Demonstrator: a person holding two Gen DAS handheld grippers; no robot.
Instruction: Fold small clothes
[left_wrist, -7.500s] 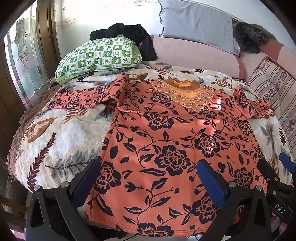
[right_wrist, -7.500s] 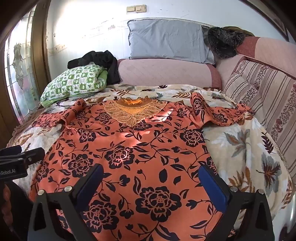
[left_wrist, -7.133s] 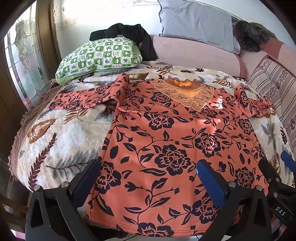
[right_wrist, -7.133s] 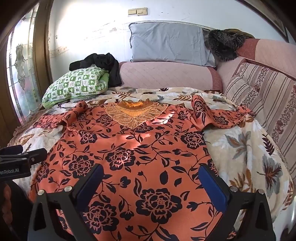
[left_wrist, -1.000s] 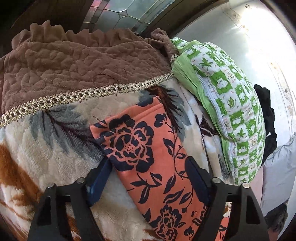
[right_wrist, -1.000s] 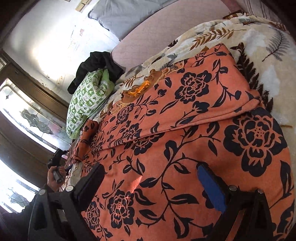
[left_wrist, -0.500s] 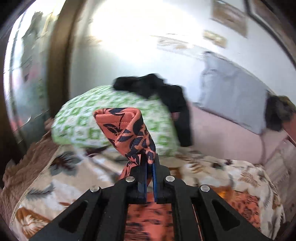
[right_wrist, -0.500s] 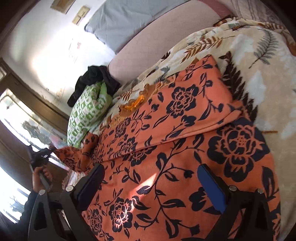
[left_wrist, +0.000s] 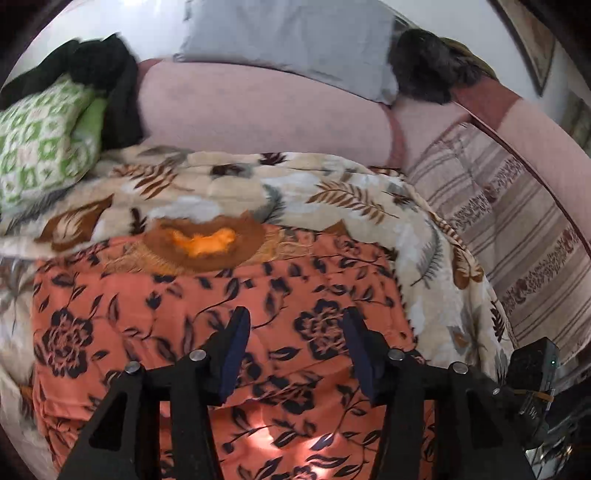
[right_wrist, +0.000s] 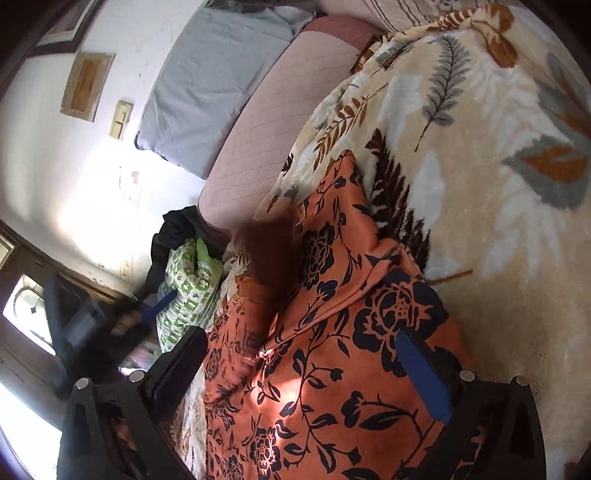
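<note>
An orange top with black flowers (left_wrist: 155, 306) lies on the bed with both sleeves folded in over its body; its lace neckline (left_wrist: 203, 245) is at the far end. My left gripper (left_wrist: 293, 350) is open and empty just above the folded cloth. My right gripper (right_wrist: 306, 373) is open and empty over the right side of the top (right_wrist: 332, 332), near the folded right sleeve. The left gripper shows blurred in the right wrist view (right_wrist: 110, 314) at the far left.
A leaf-print blanket (left_wrist: 332, 192) covers the bed. A green patterned pillow (left_wrist: 40, 140) and black clothing (left_wrist: 110, 74) lie at the back left. A pink bolster (left_wrist: 258, 110), a grey pillow (left_wrist: 295, 40) and a striped cushion (left_wrist: 517, 229) line the back and right.
My left gripper, shut on the left sleeve half a second ago, has carried it over the top's body and let go; it is now open. The right gripper shifted slightly.
</note>
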